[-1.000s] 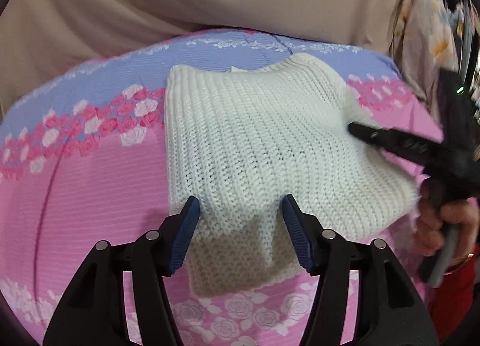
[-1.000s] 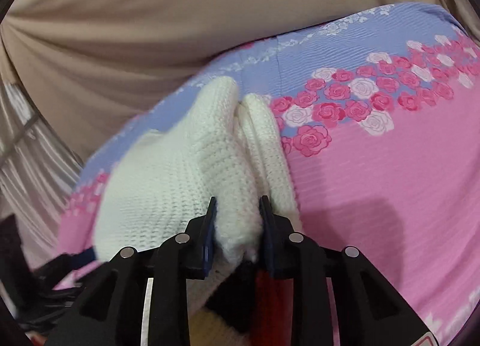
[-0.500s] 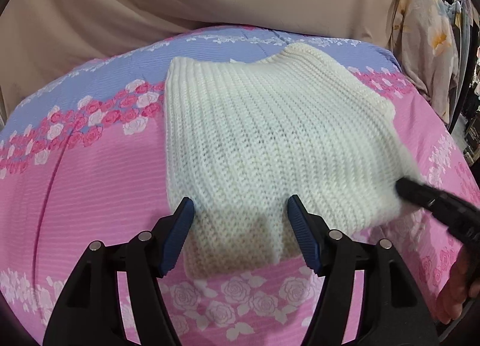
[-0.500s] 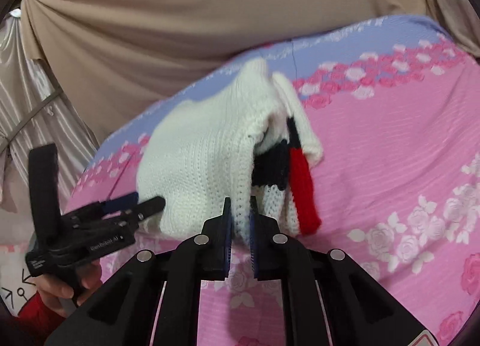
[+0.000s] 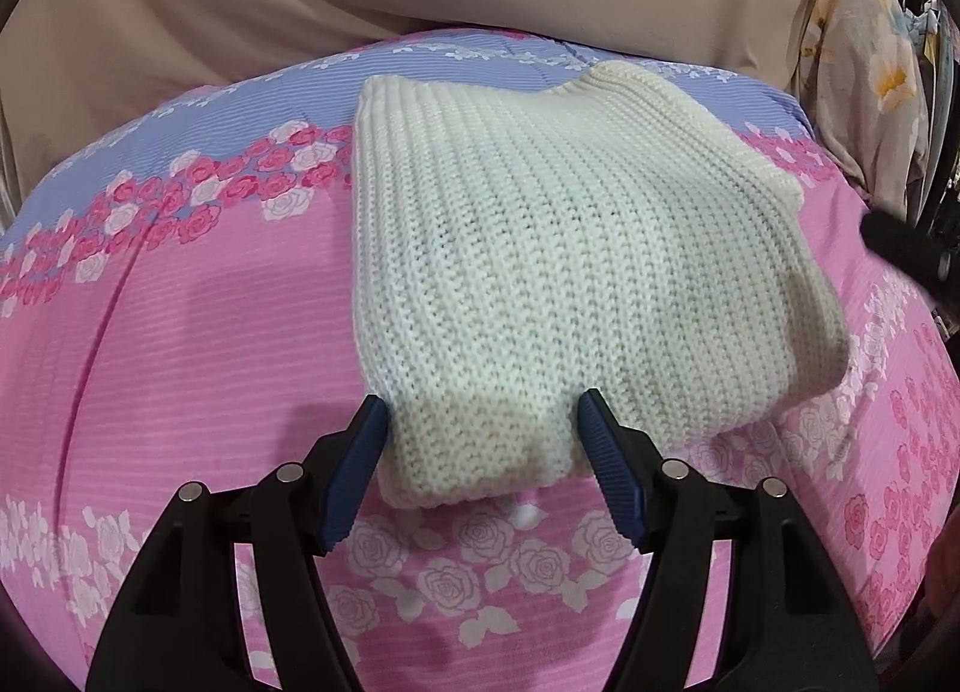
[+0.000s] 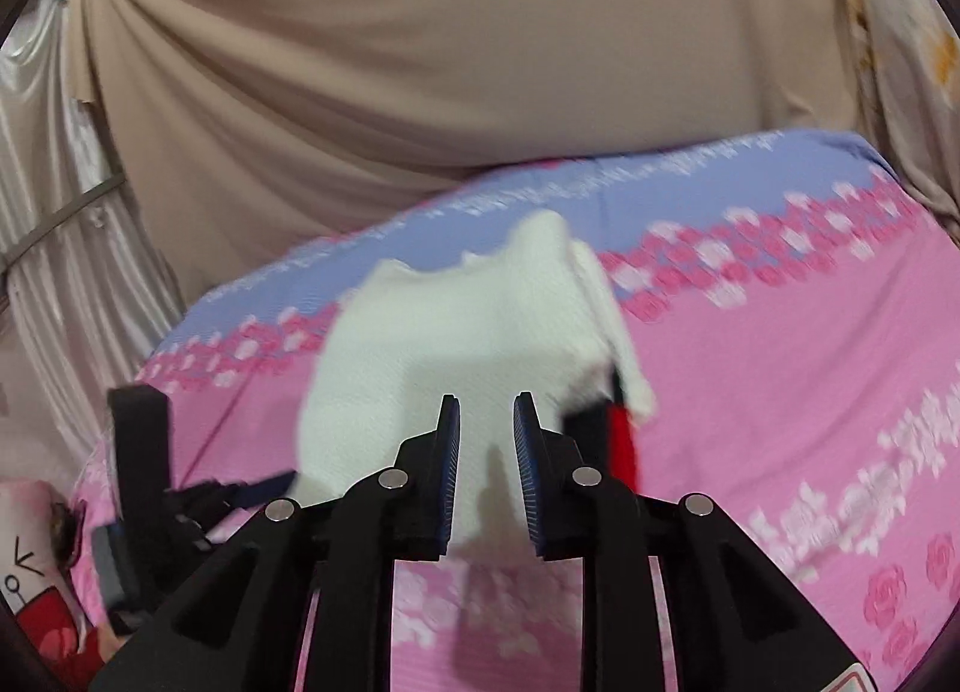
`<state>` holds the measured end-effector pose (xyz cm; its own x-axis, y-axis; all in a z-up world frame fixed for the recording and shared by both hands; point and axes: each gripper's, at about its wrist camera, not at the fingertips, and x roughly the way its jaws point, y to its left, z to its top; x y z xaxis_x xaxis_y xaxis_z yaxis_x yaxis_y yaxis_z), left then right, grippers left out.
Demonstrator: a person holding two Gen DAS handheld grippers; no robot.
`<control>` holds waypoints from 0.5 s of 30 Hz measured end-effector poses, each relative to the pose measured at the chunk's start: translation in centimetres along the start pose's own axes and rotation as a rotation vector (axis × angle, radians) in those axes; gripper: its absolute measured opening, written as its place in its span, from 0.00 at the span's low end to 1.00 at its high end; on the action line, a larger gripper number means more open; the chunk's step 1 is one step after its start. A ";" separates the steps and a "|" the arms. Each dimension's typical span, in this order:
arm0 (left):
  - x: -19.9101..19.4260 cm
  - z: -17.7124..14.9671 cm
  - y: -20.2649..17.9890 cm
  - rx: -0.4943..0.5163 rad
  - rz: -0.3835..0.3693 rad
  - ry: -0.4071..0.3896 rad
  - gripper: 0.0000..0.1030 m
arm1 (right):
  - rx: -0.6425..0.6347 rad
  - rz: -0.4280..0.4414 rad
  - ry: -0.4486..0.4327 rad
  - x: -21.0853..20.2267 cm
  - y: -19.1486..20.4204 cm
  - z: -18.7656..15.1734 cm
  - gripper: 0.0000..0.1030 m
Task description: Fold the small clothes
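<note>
Jaws of the left gripper stand wide astride the near edge of the folded white sweater on the pink bed, the right gripper narrowly parted and empty; a careless closing or lift risks dragging layers apart.

Both wrist cameras look low and close across the pink rose-printed bedsheet, sharing the folded cream knitted sweater.

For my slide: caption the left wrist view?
Open left tongs straddle the folded white knit sweater on a pink floral bedsheet.
</note>
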<state>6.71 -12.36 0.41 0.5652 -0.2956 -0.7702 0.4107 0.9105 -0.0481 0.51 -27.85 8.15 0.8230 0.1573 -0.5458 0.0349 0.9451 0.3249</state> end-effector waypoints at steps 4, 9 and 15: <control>-0.6 -0.3 0.2 -0.003 -0.005 0.000 0.62 | -0.064 -0.009 0.187 6.9 0.8 -1.7 0.20; -2.5 -1.4 1.6 -0.012 -0.006 -0.006 0.61 | -0.103 -0.062 0.158 6.1 2.2 -3.1 0.20; -3.8 -2.0 4.2 -0.099 -0.037 -0.003 0.62 | -0.112 -0.038 0.175 6.7 1.1 -6.1 0.33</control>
<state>4.86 -6.81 1.81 0.5532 -0.3306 -0.7647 0.3585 0.9230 -0.1397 2.57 -23.95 0.13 0.7112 0.1589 -0.6848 -0.0070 0.9757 0.2191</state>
